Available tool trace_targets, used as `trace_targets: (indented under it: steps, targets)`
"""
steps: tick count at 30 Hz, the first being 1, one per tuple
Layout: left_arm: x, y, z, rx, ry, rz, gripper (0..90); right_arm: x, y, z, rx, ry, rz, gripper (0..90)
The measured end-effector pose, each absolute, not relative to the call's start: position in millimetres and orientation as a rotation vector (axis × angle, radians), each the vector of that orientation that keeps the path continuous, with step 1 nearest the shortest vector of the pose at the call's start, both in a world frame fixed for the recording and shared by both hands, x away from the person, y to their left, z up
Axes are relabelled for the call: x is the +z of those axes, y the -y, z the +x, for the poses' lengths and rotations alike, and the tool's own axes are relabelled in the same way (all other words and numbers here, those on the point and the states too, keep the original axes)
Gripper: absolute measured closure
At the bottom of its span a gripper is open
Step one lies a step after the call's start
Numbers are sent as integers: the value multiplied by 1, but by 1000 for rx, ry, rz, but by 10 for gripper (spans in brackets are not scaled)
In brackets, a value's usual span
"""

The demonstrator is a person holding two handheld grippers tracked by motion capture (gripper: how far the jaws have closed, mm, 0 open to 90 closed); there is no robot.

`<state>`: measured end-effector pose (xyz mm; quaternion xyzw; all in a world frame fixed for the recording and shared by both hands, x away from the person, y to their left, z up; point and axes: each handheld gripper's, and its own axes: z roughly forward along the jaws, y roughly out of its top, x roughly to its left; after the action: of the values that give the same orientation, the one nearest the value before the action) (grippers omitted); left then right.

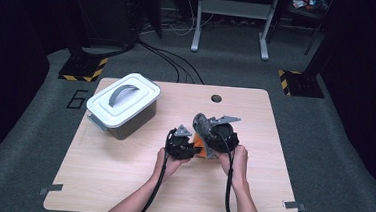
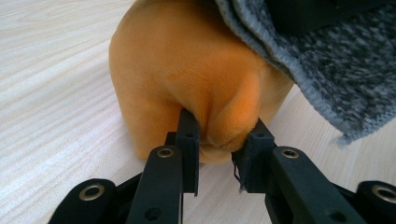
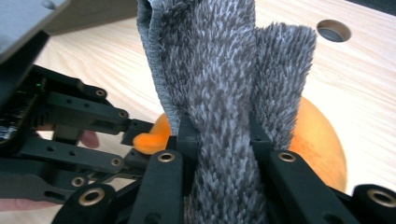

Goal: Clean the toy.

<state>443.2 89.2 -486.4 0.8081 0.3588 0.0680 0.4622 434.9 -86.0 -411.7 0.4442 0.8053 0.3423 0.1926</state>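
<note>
An orange plush item (image 1: 201,149) rests on the wooden table (image 1: 120,181) near its middle. My left gripper (image 1: 192,147) comes at it from the left, and in the left gripper view the left gripper (image 2: 222,144) is shut on a fold of the orange plush item (image 2: 187,79). A grey knitted cloth (image 1: 201,122) rises over the plush. My right gripper (image 1: 208,133) is shut on that grey knitted cloth (image 3: 219,93), with the orange plush item (image 3: 320,140) behind it. The right gripper (image 3: 219,140) view also catches the left gripper (image 3: 137,135) pinching the orange fabric. The grey knitted cloth (image 2: 327,65) drapes across the plush's top.
A grey box with a white handled lid (image 1: 122,104) stands at the table's back left. A round cable hole (image 1: 216,98) lies in the tabletop behind the grippers. Desk legs and cables sit on the floor beyond the table.
</note>
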Motion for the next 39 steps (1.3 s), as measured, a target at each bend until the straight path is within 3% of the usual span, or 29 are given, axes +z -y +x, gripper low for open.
trace_targets:
  steps: [18,39]
  targets:
    - [-487,-88,443,158,-877,1987,734,-429,150,443,949,-2124,1473,738]
    - [-488,-88,443,150,-882,1982,734,-468,178,462,860,-2087,1663,735]
